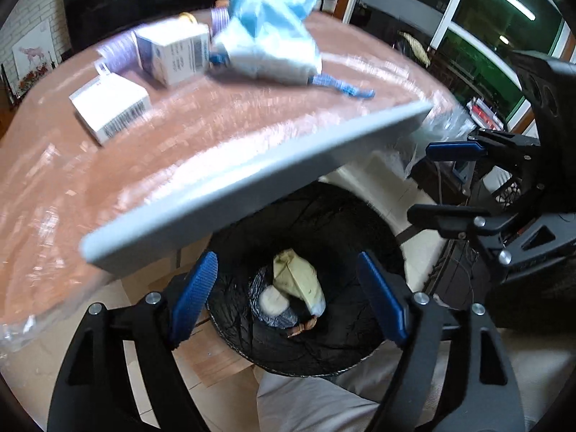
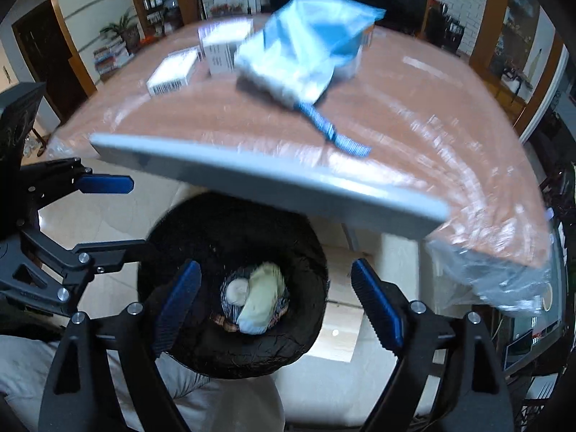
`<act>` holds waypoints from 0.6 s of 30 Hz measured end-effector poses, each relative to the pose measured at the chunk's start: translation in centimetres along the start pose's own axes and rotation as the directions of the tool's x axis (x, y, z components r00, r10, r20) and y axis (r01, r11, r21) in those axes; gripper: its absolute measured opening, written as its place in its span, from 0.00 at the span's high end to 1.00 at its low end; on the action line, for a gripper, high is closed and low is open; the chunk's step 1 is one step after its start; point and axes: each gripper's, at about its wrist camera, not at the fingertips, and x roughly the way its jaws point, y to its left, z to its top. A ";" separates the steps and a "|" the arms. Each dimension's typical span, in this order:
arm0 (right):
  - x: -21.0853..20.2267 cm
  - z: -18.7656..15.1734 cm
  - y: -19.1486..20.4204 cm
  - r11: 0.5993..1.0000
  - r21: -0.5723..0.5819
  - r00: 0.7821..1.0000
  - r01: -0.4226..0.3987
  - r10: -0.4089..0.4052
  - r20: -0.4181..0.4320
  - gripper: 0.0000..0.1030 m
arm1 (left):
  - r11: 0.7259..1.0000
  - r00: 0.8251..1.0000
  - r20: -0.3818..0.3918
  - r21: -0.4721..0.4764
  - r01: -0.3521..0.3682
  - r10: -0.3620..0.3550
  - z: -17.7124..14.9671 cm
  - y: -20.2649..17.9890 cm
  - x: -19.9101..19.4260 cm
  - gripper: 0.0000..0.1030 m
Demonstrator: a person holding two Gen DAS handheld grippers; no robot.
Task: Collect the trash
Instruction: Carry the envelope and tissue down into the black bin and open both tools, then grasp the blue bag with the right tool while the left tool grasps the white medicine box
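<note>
Nearest in both wrist views are the grippers themselves. The left gripper (image 1: 288, 295) has its blue-padded fingers spread wide with nothing between them, and the right gripper (image 2: 279, 302) is likewise wide open and empty. Each hangs above the black mesh waste bin (image 1: 360, 237), which stands on the pale floor just below the near edge of the table. At the bottom of the bin lie a crumpled yellowish wrapper (image 1: 300, 280) and a small white round wad (image 1: 273, 302), so some trash appears to be collected already.

Farther off and higher is the table with a pinkish top under clear plastic sheeting (image 1: 180, 151), its grey edge overhanging the bin. On it, beyond the edge, lies a crumpled blue-and-white plastic bag with a blue drawstring (image 2: 306, 57). The string trails toward the near edge, and the bag's long axis runs roughly near to far, its mouth at the far end. In the right wrist view the bag sits almost straight ahead of the fingers; in the left view it lies ahead and slightly right, so I judge the right gripper to be the better placed.

Left of the bag lie two white cardboard boxes with barcodes (image 1: 111, 106), near each other. Both views are motion-blurred, so finer detail is unclear.
</note>
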 end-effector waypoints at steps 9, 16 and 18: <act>-8.3 3.5 -2.1 0.986 0.104 0.914 0.130 -0.160 0.374 0.04 | 0.985 0.953 0.250 -0.073 -0.158 0.171 3.1 1.6 -7.9 0.02; -6.0 9.7 -4.8 0.961 0.277 0.937 -0.006 -0.092 0.337 0.04 | 0.927 0.933 0.172 -0.264 -0.265 0.315 6.6 8.3 -7.1 0.02; -4.6 10.9 -5.5 0.943 0.329 0.950 -0.045 -0.061 0.306 0.04 | 0.912 0.933 0.138 -0.298 -0.280 0.331 7.1 9.5 -6.1 0.02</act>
